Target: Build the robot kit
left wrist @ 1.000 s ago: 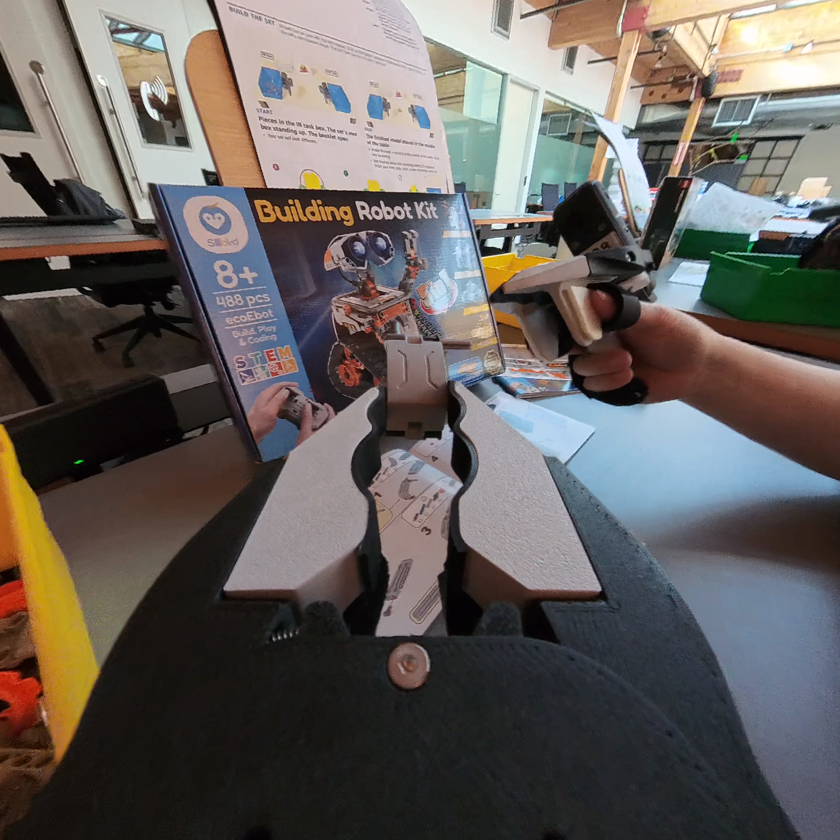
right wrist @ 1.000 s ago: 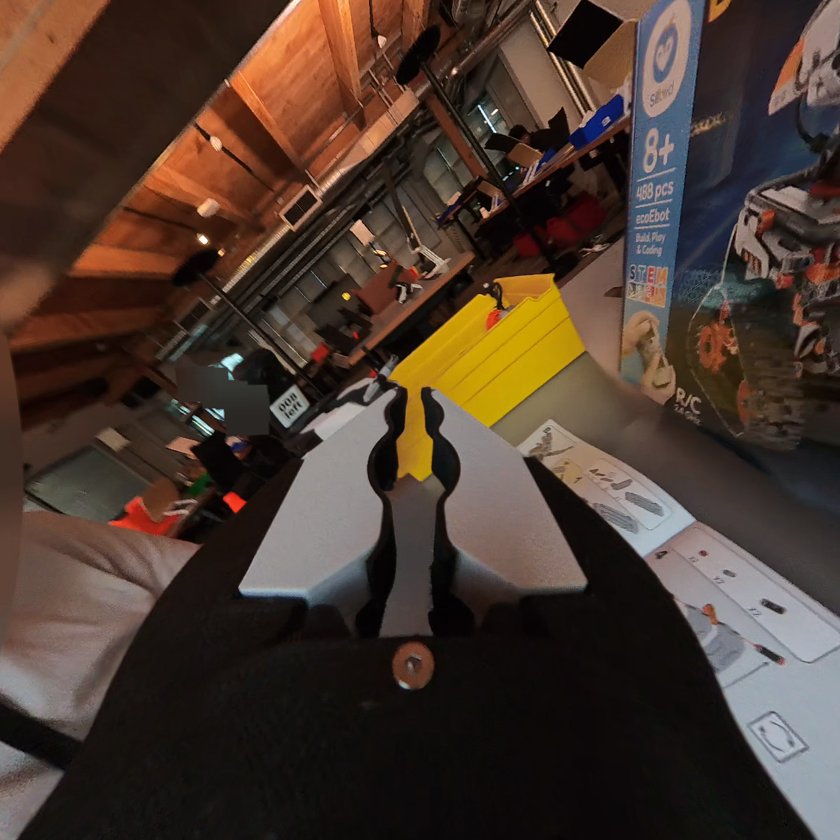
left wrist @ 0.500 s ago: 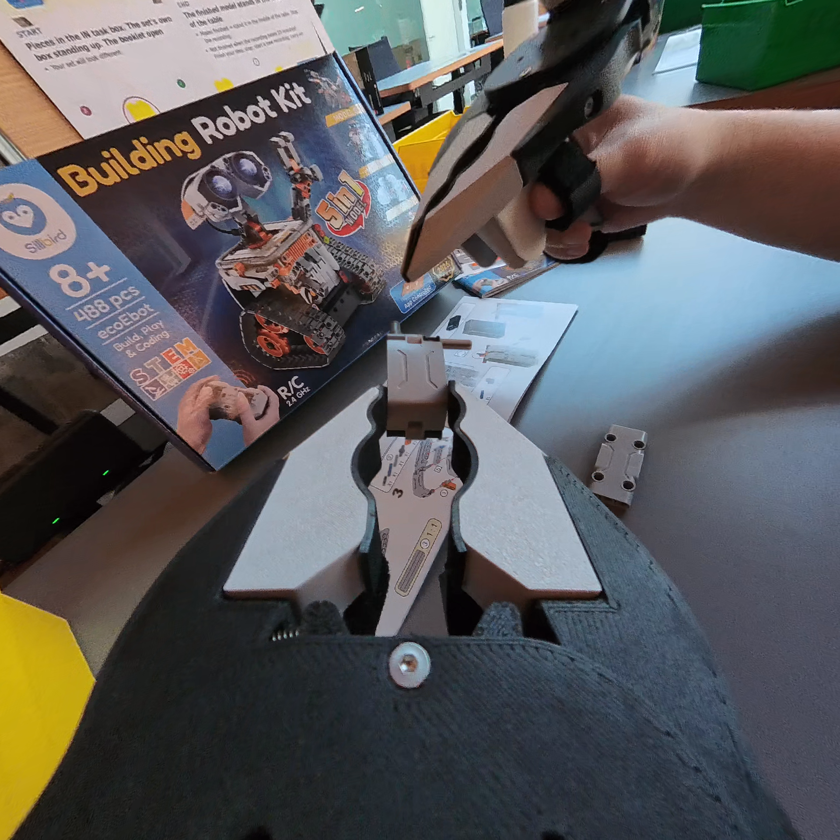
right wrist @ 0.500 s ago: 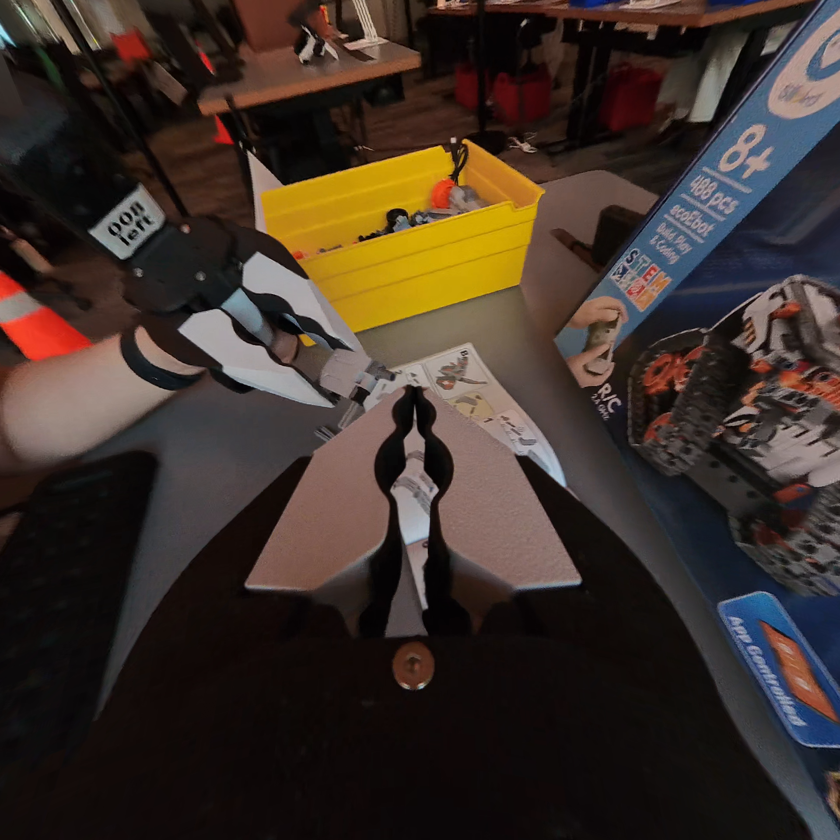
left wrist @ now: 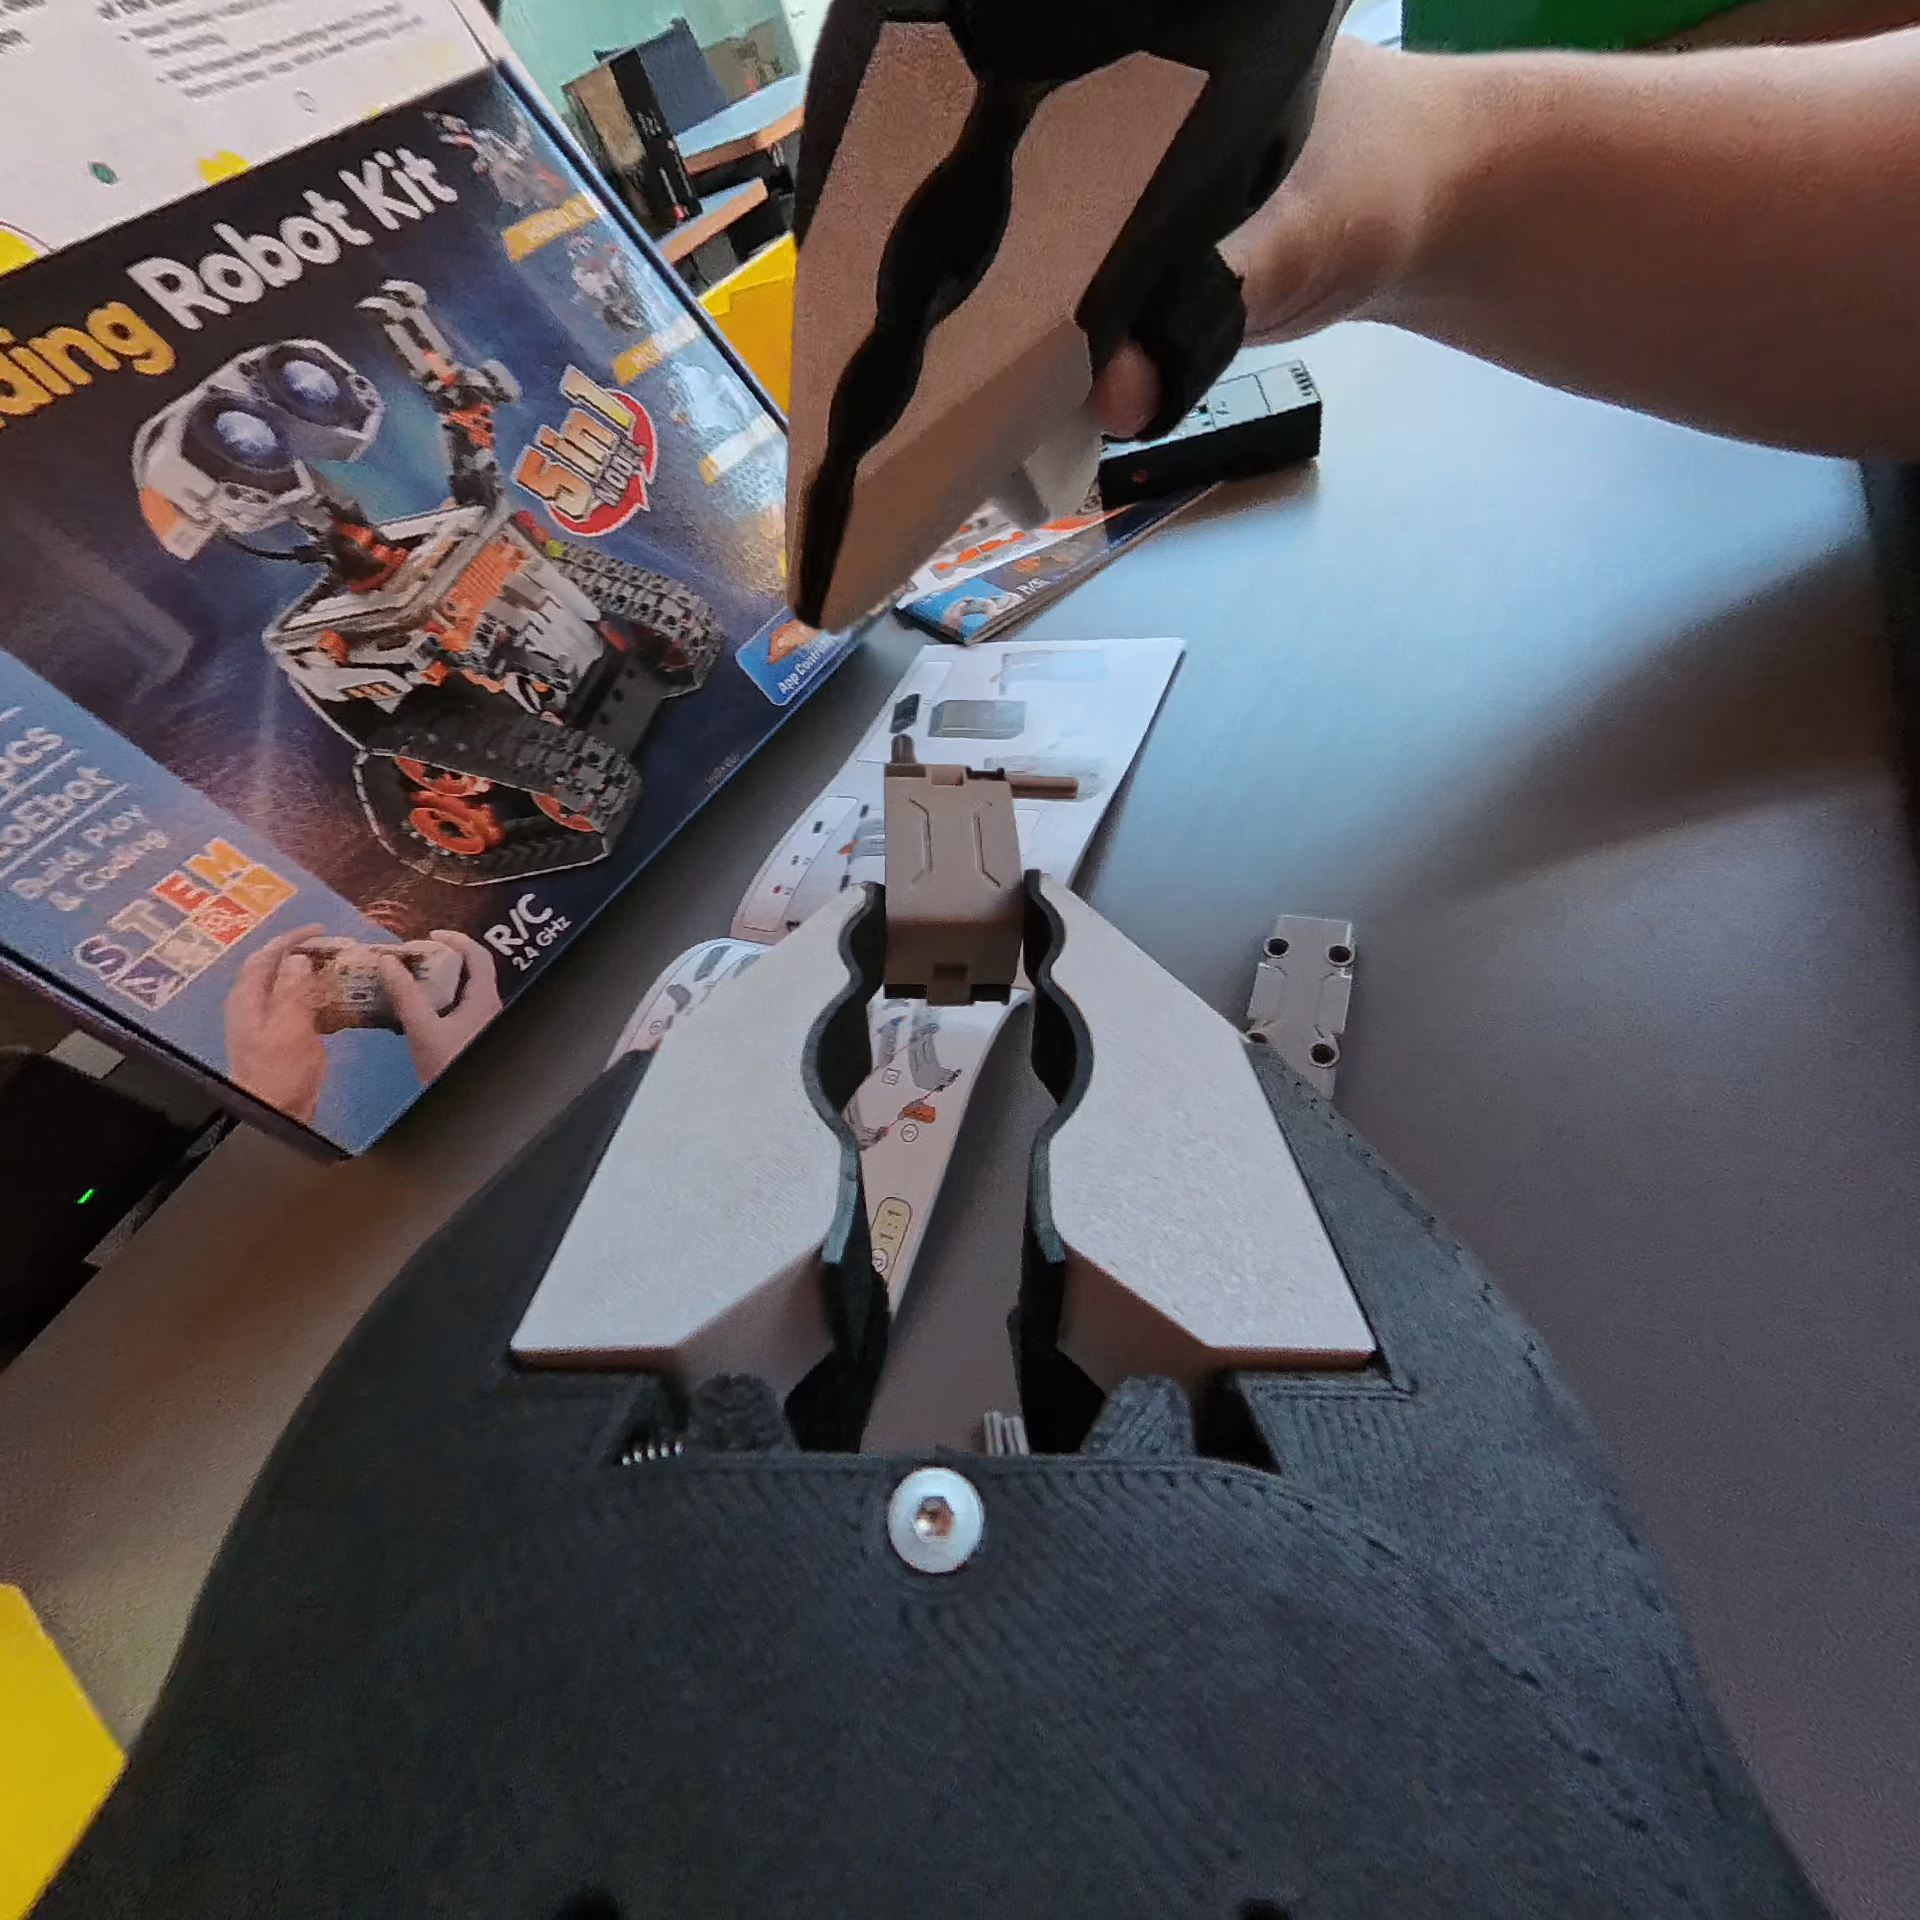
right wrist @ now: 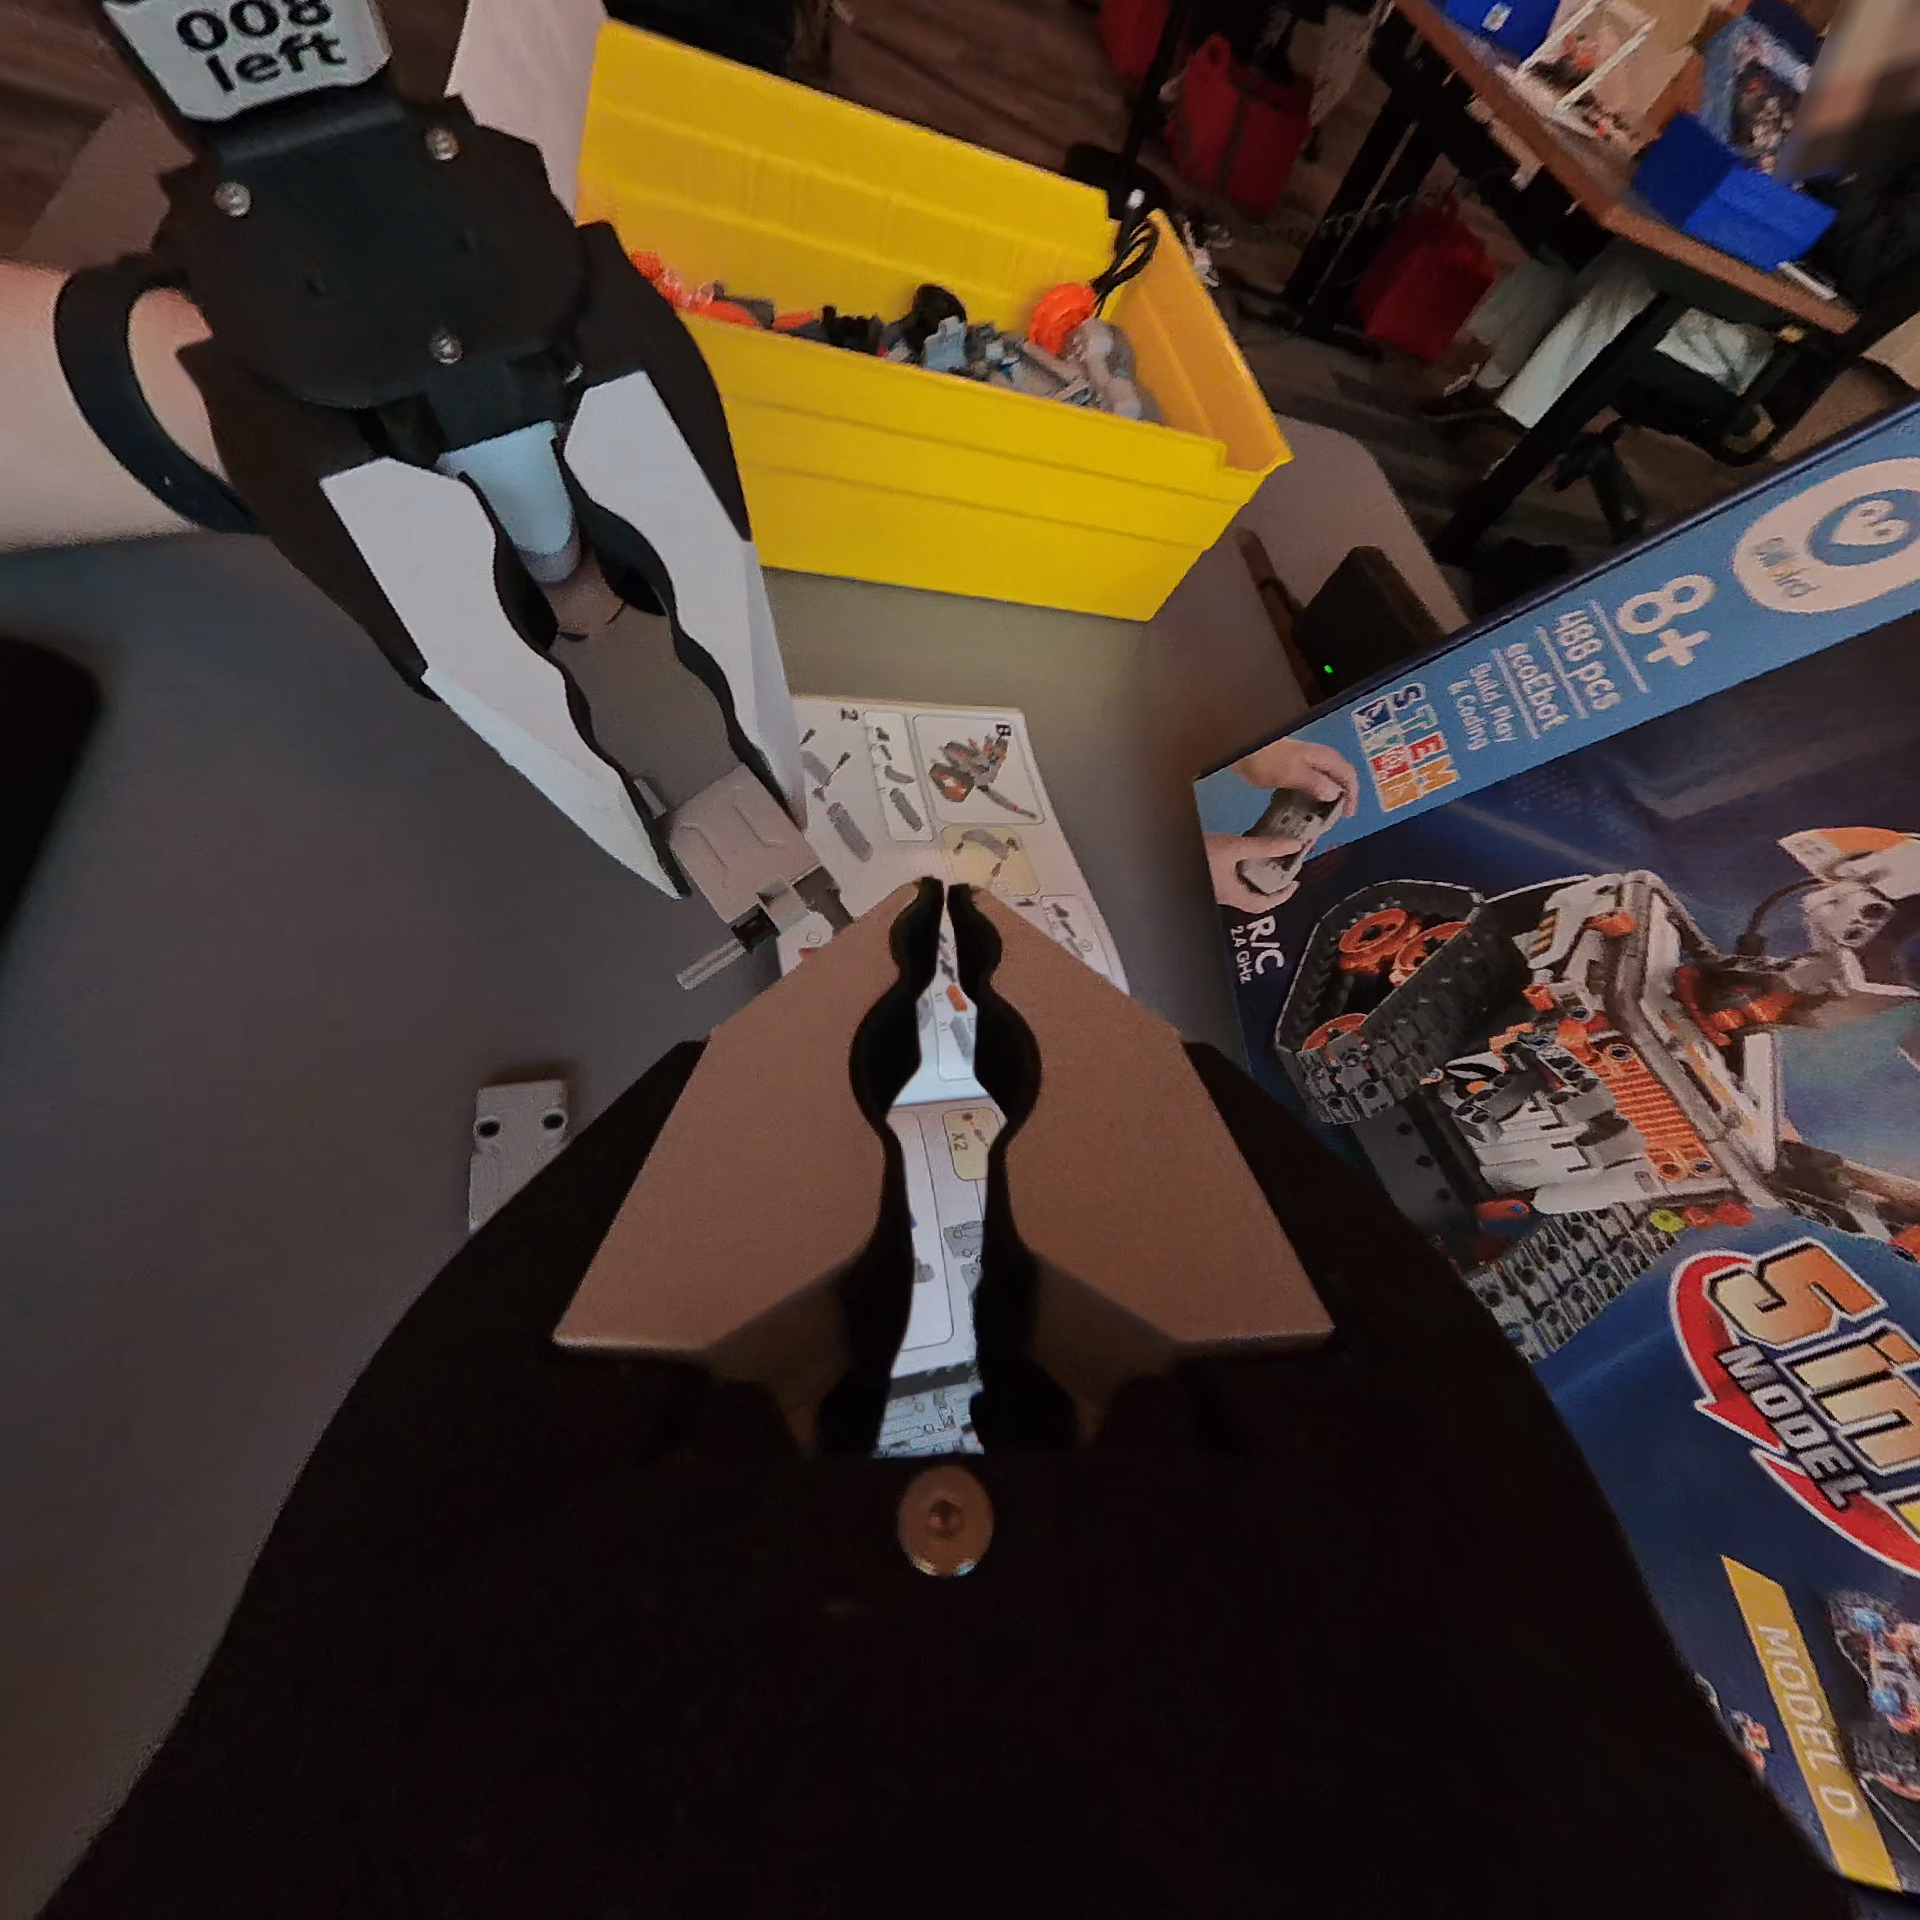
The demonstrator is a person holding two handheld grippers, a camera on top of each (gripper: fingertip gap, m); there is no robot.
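Altogether: two grey blocks, one point(left wrist: 951, 894) gripped, one point(left wrist: 1301, 987) lying loose.

A large blue robot-kit box point(left wrist: 343, 582) leans propped on a grey table point(left wrist: 1507, 831). An open instruction sheet point(right wrist: 935, 790) lies flat just beside it. A yellow bin point(right wrist: 966, 457) holding small orange, grey and black parts sits behind the sheet. A small grey plate point(left wrist: 1301, 987) lies near the sheet. Farther back rests a black device point(left wrist: 1226, 426), possibly a battery box.
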